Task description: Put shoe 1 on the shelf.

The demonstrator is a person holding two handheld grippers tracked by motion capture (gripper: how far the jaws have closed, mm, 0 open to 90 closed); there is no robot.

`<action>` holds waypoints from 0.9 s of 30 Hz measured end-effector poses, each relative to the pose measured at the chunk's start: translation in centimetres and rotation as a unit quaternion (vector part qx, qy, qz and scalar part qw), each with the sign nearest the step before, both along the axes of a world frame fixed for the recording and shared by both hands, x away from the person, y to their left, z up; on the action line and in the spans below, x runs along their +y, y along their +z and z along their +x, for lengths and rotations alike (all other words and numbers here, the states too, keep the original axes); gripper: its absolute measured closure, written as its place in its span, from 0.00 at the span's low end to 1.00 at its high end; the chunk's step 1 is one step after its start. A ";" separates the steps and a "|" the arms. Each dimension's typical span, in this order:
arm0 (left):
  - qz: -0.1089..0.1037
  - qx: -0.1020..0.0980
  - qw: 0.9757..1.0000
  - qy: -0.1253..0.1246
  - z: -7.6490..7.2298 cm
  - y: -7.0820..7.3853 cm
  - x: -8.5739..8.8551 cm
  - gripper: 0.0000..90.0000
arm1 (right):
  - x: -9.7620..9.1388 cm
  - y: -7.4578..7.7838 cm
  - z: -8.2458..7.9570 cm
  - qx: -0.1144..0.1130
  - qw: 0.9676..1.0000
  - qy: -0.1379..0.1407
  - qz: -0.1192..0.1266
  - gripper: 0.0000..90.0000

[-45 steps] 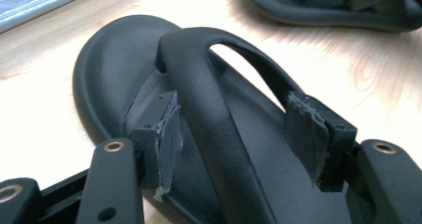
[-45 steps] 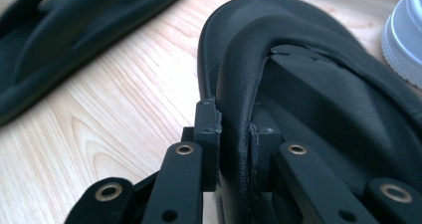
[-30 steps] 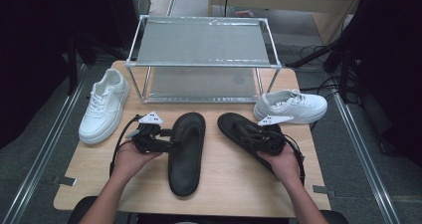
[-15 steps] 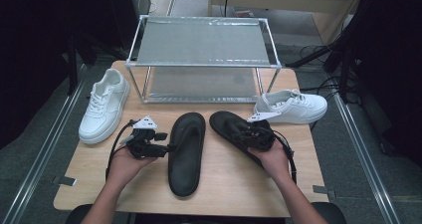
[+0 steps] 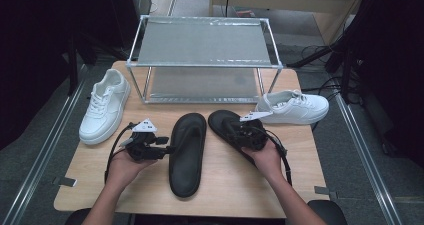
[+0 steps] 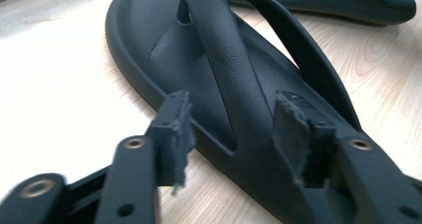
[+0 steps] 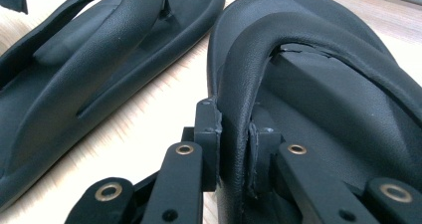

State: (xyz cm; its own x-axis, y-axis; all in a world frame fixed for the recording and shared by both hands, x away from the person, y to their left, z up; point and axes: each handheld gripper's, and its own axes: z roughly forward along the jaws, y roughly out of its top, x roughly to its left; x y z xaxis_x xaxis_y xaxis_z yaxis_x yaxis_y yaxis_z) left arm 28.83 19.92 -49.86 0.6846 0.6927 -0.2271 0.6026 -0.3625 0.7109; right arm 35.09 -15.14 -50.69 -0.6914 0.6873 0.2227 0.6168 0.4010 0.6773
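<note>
- Flip-flops lie side by side: the right gripper (image 7: 234, 149) clamps the right flip-flop's strap (image 7: 239, 84), which could slip out if lifted by that soft band alone.
- Left gripper (image 6: 229, 134), jaws unclenched and just closing, straddles the left flip-flop's strap (image 6: 224, 59) ahead; a skewed bite may catch the sole edge instead.

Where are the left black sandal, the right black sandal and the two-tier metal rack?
left black sandal (image 5: 186, 157): high view, on its footbed.
right black sandal (image 7: 318, 92): right gripper view, on its footbed under the strap.
two-tier metal rack (image 5: 202, 41): high view, on its top shelf.
</note>
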 end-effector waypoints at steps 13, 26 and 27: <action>0.004 0.014 1.000 0.013 0.7 -0.7 0.5 0.90 | -0.2 0.7 0.0 -0.008 0.999 0.010 0.029 0.75; 0.022 0.041 0.999 0.003 1.3 -1.7 0.1 0.96 | -2.2 1.7 -0.1 -0.021 1.000 0.007 0.012 0.98; 0.022 0.041 0.999 0.003 1.3 -1.7 0.1 0.96 | -2.0 1.5 0.0 -0.019 1.000 0.009 0.009 0.98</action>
State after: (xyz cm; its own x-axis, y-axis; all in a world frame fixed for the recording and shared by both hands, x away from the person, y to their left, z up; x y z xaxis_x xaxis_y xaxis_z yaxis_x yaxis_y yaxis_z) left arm 30.11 20.04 -51.57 0.6600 0.7077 -0.2520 0.6608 -0.3873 0.6430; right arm 35.06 -17.15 -49.18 -0.7117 0.6709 0.2082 0.5831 0.3990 0.7076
